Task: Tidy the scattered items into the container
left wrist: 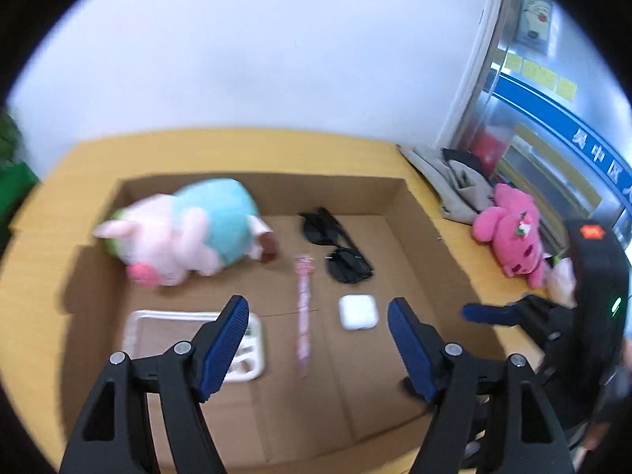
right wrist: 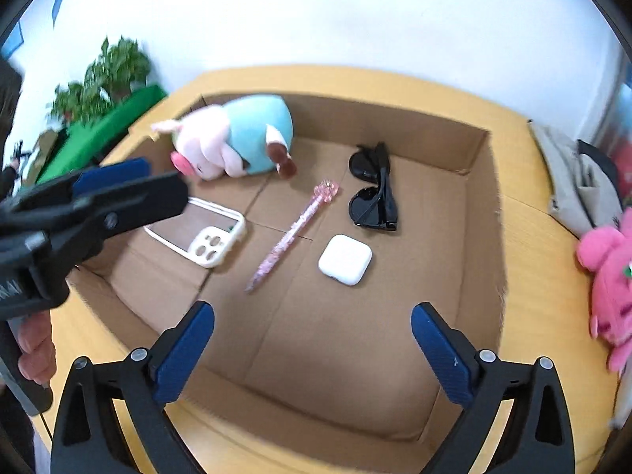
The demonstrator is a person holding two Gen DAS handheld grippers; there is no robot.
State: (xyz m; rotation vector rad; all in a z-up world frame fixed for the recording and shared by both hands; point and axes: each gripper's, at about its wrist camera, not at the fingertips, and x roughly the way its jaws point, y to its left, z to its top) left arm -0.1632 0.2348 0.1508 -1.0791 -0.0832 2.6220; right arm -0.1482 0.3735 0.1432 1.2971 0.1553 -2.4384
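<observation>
A shallow cardboard box (left wrist: 414, 213) (right wrist: 482, 181) sits on the yellow table. Inside it lie a pink pig plush in a teal outfit (left wrist: 185, 233) (right wrist: 233, 142), black sunglasses (left wrist: 335, 245) (right wrist: 373, 189), a pink glitter pen (left wrist: 303, 308) (right wrist: 294, 233), a white earbud case (left wrist: 356, 311) (right wrist: 345, 259) and a white phone case (left wrist: 252, 331) (right wrist: 205, 237). A bright pink plush (left wrist: 509, 229) (right wrist: 608, 272) lies on the table right of the box. My left gripper (left wrist: 318, 314) hangs open above the box with nothing between its fingers. My right gripper (right wrist: 312, 326) stands wide open over the box's near part, also empty.
A grey fabric bag (left wrist: 454, 185) (right wrist: 572, 181) lies at the back right by the pink plush. Green plants (right wrist: 106, 79) stand off the table's left. A person's hand (right wrist: 35, 347) holds the left gripper, seen at the left of the right wrist view. A wall runs behind the table.
</observation>
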